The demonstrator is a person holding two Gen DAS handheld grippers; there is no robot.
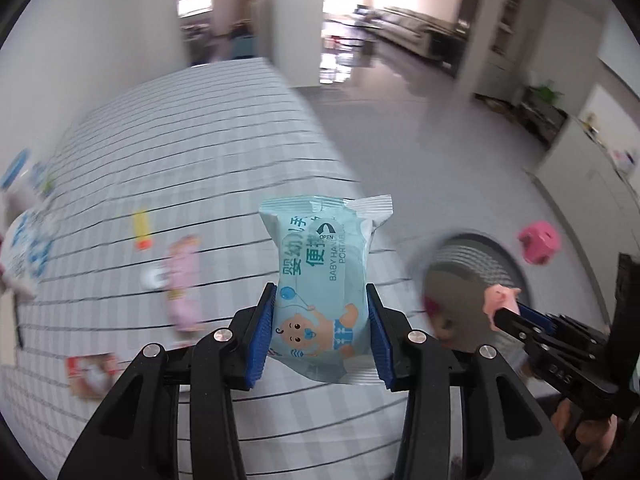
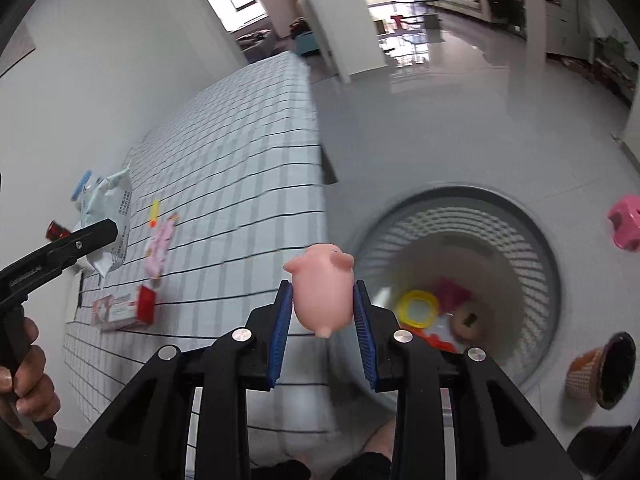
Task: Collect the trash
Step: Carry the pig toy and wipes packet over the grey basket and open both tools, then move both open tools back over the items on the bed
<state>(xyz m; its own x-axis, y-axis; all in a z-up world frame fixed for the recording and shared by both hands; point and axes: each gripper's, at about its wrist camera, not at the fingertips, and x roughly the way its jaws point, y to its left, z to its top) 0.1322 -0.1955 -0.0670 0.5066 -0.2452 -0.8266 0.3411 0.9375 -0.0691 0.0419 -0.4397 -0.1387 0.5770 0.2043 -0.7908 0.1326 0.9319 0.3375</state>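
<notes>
My left gripper [image 1: 321, 316] is shut on a light-blue baby wipes pack [image 1: 325, 280], held in the air above the checked tablecloth [image 1: 192, 152]. My right gripper [image 2: 322, 312] is shut on a pink pig toy [image 2: 321, 284], held near the table's edge, left of the grey mesh trash bin [image 2: 472, 216] on the floor. The bin holds a yellow ring, a red wrapper and a brown round thing. In the left wrist view the right gripper [image 1: 505, 307] with the pig shows over the bin [image 1: 476, 256].
On the table lie a big wipes pack [image 2: 110, 216], a pink wrapper [image 2: 160, 246], a yellow-orange item [image 2: 154, 212], a red-white box [image 2: 124, 308] and a red can [image 2: 56, 230]. A pink stool [image 2: 626, 222] and brown cup [image 2: 600, 370] stand on the floor.
</notes>
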